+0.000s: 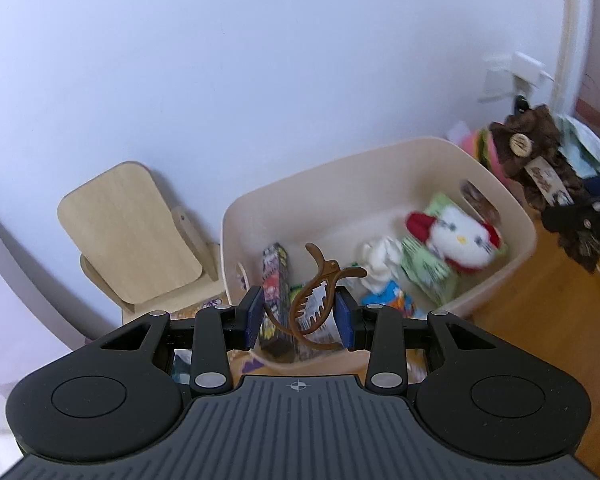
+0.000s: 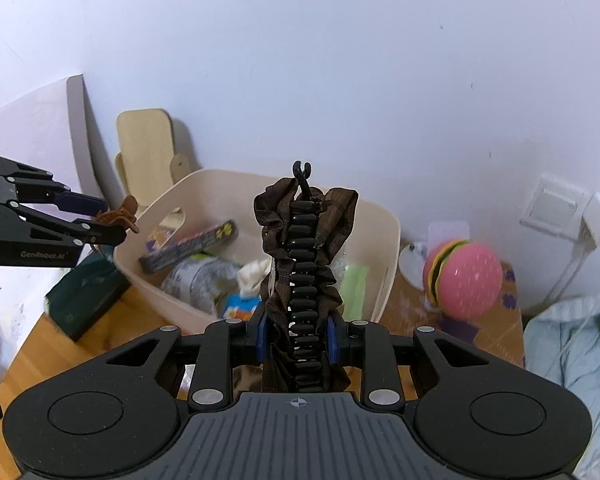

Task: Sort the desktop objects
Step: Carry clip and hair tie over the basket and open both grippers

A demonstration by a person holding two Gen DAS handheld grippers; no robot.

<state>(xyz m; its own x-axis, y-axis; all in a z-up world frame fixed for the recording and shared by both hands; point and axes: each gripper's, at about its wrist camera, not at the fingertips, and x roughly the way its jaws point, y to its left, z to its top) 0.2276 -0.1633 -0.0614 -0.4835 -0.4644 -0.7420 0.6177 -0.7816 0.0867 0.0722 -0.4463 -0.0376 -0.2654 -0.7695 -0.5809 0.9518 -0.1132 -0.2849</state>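
Observation:
My left gripper (image 1: 300, 312) is shut on a brown hair claw clip (image 1: 320, 280), which hangs above the near left part of a beige storage bin (image 1: 380, 152). In the right wrist view the left gripper (image 2: 112, 220) and that claw clip (image 2: 122, 210) hover over the bin's left rim. My right gripper (image 2: 297, 336) is shut on a long black hair clip wrapped in ruffled brown fabric (image 2: 304, 248), standing upright in front of the bin (image 2: 388, 216). The bin holds a Hello Kitty plush (image 1: 458, 236), a long dark box (image 1: 276, 292) and several packets.
A wooden stand (image 1: 132, 236) leans by the wall left of the bin. A pink burger toy (image 2: 464, 280) sits right of the bin below a wall socket (image 2: 552, 204). A dark green box (image 2: 84, 300) lies left, and a pale blue cloth (image 2: 572, 352) lies right.

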